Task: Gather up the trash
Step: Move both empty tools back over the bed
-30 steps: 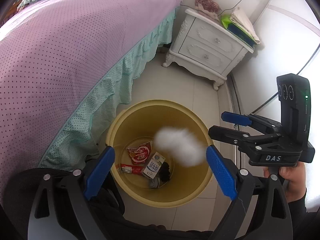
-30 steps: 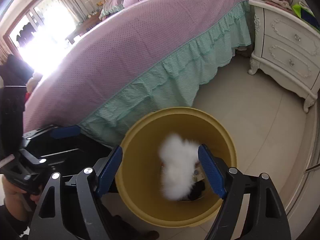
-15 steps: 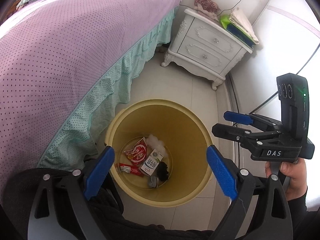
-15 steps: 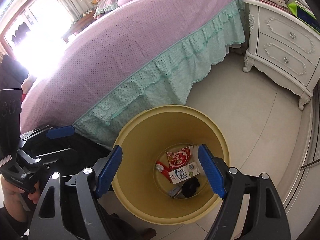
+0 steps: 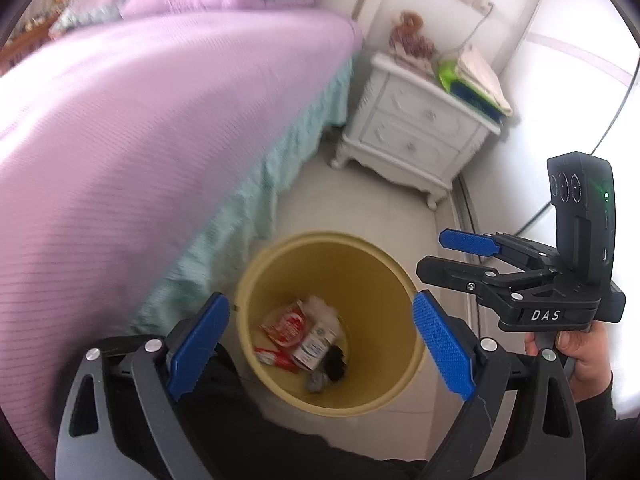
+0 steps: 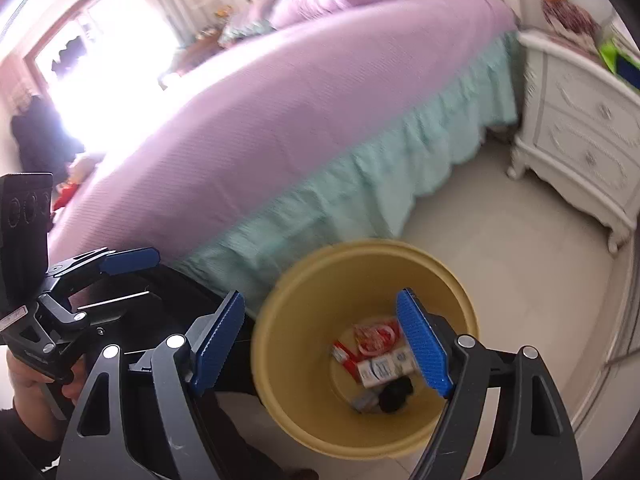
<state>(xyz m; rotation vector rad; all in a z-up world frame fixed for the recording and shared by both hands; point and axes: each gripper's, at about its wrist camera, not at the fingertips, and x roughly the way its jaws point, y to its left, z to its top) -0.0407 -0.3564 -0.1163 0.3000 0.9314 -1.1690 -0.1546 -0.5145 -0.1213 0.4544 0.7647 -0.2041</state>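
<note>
both grippers, left (image 5: 320, 344) and right (image 6: 320, 346), hang released and empty over the bin (image 5: 280, 256), its trash (image 5: 308, 340) at 6 o'clock of the nightstand (image 5: 416, 136).

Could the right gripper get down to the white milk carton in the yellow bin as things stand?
Probably yes. The right gripper is open and empty above the yellow bin, whose mouth is uncovered. The milk carton lies on top at the bottom, though wrappers crowd it and the bin is deep.

bin (image 5: 400, 280) on the floor beside the bed (image 5: 120, 140) — wrappers (image 5: 286, 326) inside — nightstand (image 5: 416, 136) behind.
</note>
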